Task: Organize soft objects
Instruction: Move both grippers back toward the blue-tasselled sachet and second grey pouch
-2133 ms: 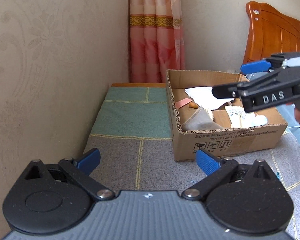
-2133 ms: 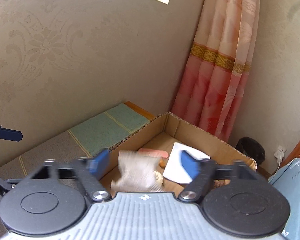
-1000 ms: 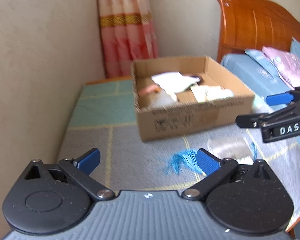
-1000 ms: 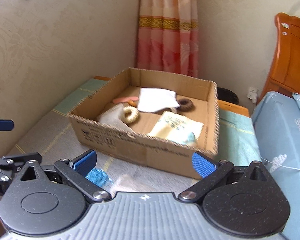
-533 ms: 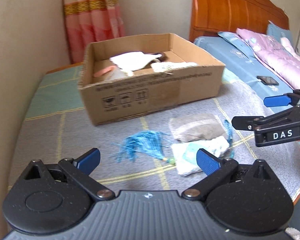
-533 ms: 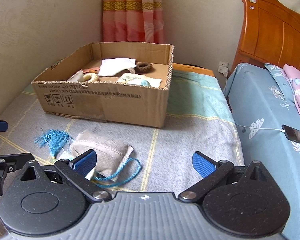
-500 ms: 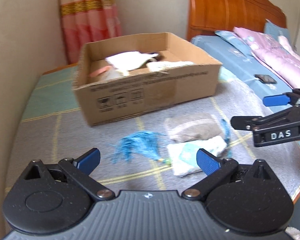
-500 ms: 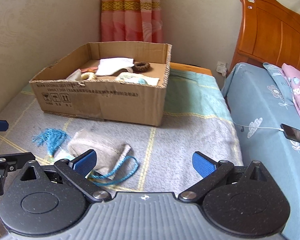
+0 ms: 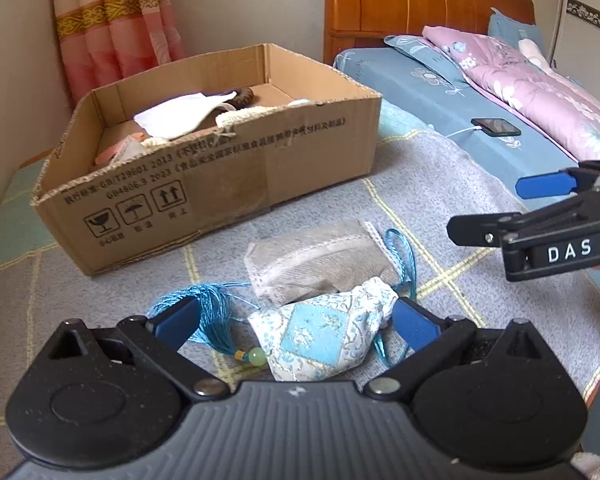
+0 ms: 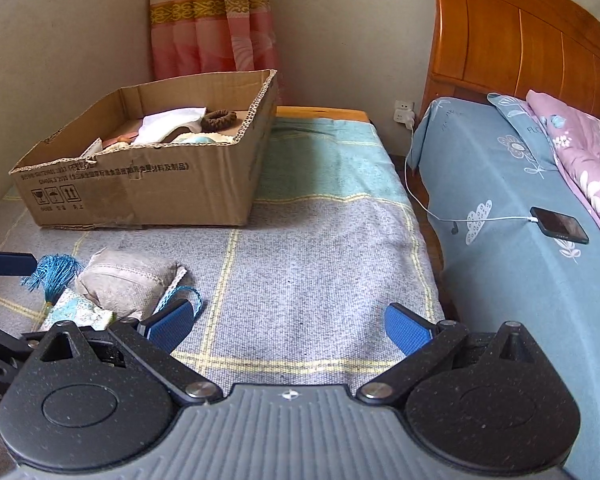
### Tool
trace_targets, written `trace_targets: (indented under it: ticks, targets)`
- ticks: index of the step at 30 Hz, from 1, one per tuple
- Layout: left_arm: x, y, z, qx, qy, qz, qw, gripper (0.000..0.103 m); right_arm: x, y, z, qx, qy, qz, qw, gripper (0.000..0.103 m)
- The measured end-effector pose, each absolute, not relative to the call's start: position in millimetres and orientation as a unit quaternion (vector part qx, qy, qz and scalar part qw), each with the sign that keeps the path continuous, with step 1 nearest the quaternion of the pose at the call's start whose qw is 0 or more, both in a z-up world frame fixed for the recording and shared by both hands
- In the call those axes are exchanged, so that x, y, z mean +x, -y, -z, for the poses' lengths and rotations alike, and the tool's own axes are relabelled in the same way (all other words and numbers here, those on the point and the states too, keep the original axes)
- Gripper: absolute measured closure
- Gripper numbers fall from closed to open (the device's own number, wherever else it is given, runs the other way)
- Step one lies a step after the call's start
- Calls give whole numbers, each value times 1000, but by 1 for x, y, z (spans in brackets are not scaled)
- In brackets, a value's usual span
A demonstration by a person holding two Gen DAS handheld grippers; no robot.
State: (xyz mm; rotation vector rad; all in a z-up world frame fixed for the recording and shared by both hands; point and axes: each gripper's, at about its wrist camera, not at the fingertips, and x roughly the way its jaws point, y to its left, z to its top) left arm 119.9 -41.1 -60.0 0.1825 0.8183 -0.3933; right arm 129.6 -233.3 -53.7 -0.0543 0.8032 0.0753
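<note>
A blue-and-white patterned pouch (image 9: pixel 320 336) lies on the grey blanket between the open jaws of my left gripper (image 9: pixel 296 322). Behind it lie a grey linen pouch (image 9: pixel 312 260) with a blue cord, and to the left a blue tassel (image 9: pixel 210 306) with a green bead. The right wrist view also shows the grey pouch (image 10: pixel 128 280), the tassel (image 10: pixel 56 270) and the patterned pouch (image 10: pixel 80 314) at its left. My right gripper (image 10: pixel 288 326) is open and empty over bare blanket. A cardboard box (image 9: pixel 228 172) holds several soft items.
The box (image 10: pixel 148 188) stands at the back left of the blanket, near the wall and a pink curtain (image 10: pixel 212 16). A bed with a blue sheet (image 10: pixel 512 208) lies to the right, with a phone (image 10: pixel 558 224) on a white cable. A wooden headboard (image 9: pixel 420 4) stands behind.
Both grippers have pulled back from the box and dropped toward the blanket. My left gripper has moved in so that the patterned pouch now sits between its open jaws.
</note>
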Motion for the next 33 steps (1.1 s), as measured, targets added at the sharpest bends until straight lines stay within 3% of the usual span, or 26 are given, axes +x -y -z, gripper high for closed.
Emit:
trace_targets:
  ticks: [14,33]
  targets:
    - [116,0,69,88,-420,110,896,1,137,217,55,-42,-397,-74,914,0]
    - [117,-39,74,30,-428,66,901,1,186,141,73,-152,-402,-226,874,0]
